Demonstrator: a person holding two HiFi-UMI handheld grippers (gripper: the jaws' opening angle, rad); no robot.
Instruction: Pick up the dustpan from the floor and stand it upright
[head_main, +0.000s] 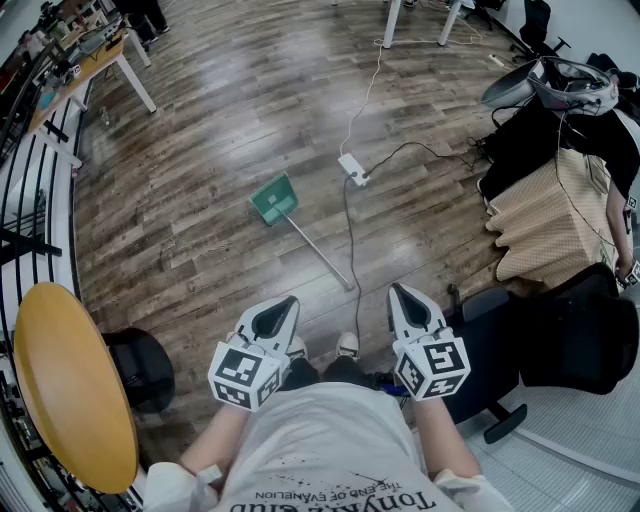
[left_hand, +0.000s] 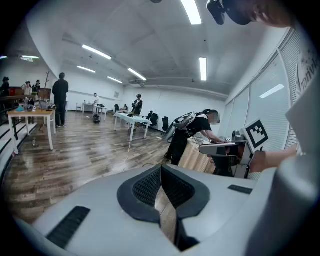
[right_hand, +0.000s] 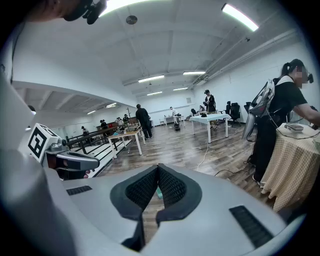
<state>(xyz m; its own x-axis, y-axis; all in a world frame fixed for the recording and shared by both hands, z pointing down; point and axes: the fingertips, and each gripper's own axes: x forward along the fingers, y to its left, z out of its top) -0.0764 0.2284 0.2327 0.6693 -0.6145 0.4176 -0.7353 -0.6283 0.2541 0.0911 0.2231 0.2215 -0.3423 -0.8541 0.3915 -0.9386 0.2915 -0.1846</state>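
Left gripper: fingers clenched tip to tip, nothing between. Right gripper: fingers likewise clenched and empty. The two are held side by side, angled down.

Dustpan: green, long-handled, lying on the wood floor at 12 o'clock of the left gripper, well apart, handle running toward 5 o'clock.

Power strip: white, at 2 o'clock of the pan.

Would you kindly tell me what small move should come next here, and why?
Probably open the right gripper and lower it forward toward the dustpan handle. The dustpan lies flat on the wooden floor, untouched; that gripper and the left gripper are both shut, empty and short of it.
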